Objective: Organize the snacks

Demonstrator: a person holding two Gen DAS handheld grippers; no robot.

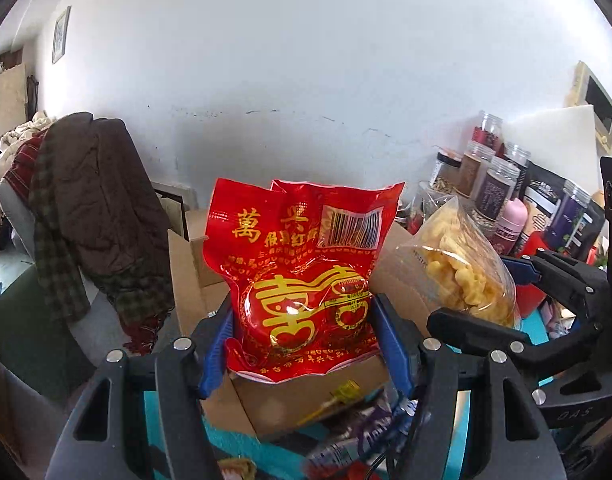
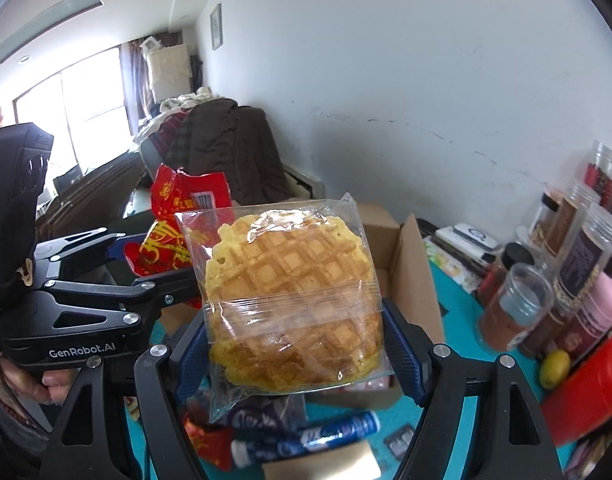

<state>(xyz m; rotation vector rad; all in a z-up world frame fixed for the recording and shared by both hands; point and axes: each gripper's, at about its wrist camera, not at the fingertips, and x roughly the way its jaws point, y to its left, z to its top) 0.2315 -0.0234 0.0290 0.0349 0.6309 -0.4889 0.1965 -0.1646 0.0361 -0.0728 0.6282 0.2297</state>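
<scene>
My left gripper (image 1: 301, 320) is shut on a red snack bag (image 1: 301, 264) with gold Chinese characters, held upright above an open cardboard box (image 1: 189, 276). My right gripper (image 2: 293, 332) is shut on a clear packet holding a round waffle (image 2: 289, 288), held above the same box (image 2: 410, 272). In the left wrist view the right gripper (image 1: 518, 304) and its waffle packet (image 1: 462, 272) show at the right. In the right wrist view the left gripper (image 2: 145, 268) with the red bag (image 2: 177, 220) shows at the left.
Several loose snack packets (image 2: 306, 436) lie on the teal tabletop (image 2: 458, 300) below the grippers. Clear jars (image 2: 566, 248), a pink bottle (image 2: 598, 308), a red container (image 2: 590, 392) and a lemon (image 2: 554, 368) crowd the right side. A chair draped with clothes (image 1: 89, 208) stands at the left.
</scene>
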